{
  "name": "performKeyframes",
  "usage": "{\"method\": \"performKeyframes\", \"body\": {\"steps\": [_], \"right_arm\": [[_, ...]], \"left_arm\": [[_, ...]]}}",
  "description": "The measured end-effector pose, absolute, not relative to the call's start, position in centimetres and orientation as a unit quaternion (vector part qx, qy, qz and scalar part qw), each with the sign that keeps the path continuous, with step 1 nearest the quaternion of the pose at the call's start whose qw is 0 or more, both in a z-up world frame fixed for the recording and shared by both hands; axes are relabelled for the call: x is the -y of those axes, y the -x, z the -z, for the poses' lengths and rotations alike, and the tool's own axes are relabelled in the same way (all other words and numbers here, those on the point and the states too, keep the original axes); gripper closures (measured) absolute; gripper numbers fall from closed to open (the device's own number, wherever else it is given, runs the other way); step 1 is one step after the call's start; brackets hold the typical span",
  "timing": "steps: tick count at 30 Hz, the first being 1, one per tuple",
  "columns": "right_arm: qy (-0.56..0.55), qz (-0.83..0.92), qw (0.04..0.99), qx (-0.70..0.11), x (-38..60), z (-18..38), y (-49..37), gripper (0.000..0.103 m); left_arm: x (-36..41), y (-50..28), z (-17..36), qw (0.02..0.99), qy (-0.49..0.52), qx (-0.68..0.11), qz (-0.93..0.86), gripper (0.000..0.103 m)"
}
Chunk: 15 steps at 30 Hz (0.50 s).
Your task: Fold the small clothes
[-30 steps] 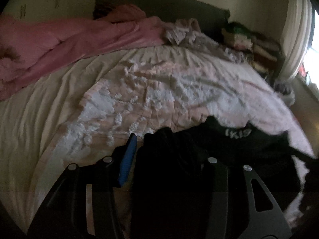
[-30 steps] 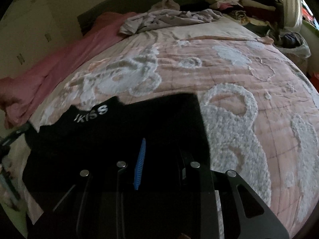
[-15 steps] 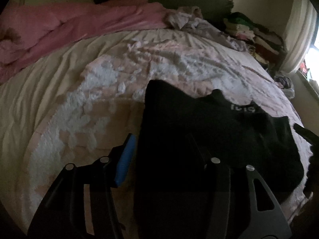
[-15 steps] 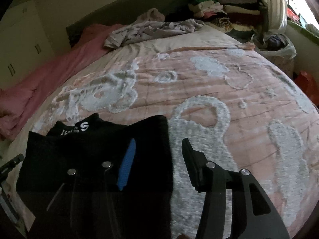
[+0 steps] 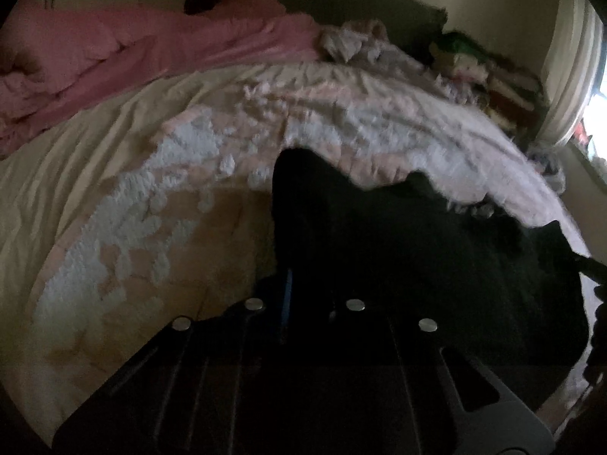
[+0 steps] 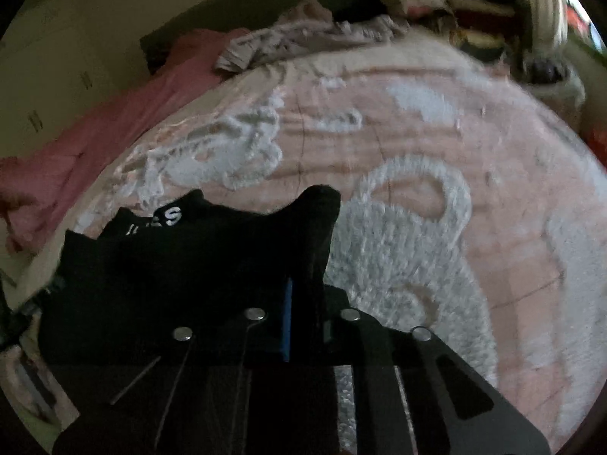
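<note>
Two grippers work one black garment at the near edge of a bed. Left gripper, nearest the lens in the left wrist view: jaws drawn narrow, pinching the garment's left edge, with a thin strip of the blue pad visible against the dark cloth. Right gripper, seen in the right wrist view: jaws likewise narrow, clamped on the garment's right edge, its blue pad pressed against the fabric. Between the two grips the garment spreads across the pink-and-white blanket, its far corners rising in small peaks; white lettering shows along its far hem, partly blurred. In the left wrist view the garment extends rightward toward a dark shape at the frame edge, too dim to identify. Beyond the garment, the blanket's raised white tufts cover the middle of the bed, and a cream sheet lies to the left. Farther back, a pink duvet is bunched along the left side, and a grey crumpled garment rests near the dark headboard. Farthest, at upper right, stacked clothes stand beside a striped curtain.
</note>
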State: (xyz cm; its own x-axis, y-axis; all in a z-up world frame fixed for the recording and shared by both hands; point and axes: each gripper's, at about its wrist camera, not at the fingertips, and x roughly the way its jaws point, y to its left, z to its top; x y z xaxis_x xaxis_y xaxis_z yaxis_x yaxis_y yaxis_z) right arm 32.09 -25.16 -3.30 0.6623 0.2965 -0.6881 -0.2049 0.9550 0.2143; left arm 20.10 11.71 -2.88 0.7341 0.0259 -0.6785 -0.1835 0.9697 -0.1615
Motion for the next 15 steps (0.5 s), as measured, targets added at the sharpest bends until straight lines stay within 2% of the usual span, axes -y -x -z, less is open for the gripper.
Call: {"method": "performKeyframes", "body": {"steps": [5,10,15], "right_arm": [[-0.042,-0.122,0.933,-0.337,25.3,1.4,-31.2,0.096],[-0.034,-0.091,0.914,-0.394,25.5,4.3,-32.9,0.095],[-0.016,-0.062,0.907,-0.416,25.6,5.7,-33.1,0.078]], "left_arm": [[-12.0,-19.4,1.2,0.937,0.109,-0.326,-0.056,0.099],[-12.5,-20.5,3.8,0.920,0.116,-0.367,-0.069,0.097],[-12.3,-20.5,4.4,0.918,0.104,-0.376,-0.075,0.091]]}}
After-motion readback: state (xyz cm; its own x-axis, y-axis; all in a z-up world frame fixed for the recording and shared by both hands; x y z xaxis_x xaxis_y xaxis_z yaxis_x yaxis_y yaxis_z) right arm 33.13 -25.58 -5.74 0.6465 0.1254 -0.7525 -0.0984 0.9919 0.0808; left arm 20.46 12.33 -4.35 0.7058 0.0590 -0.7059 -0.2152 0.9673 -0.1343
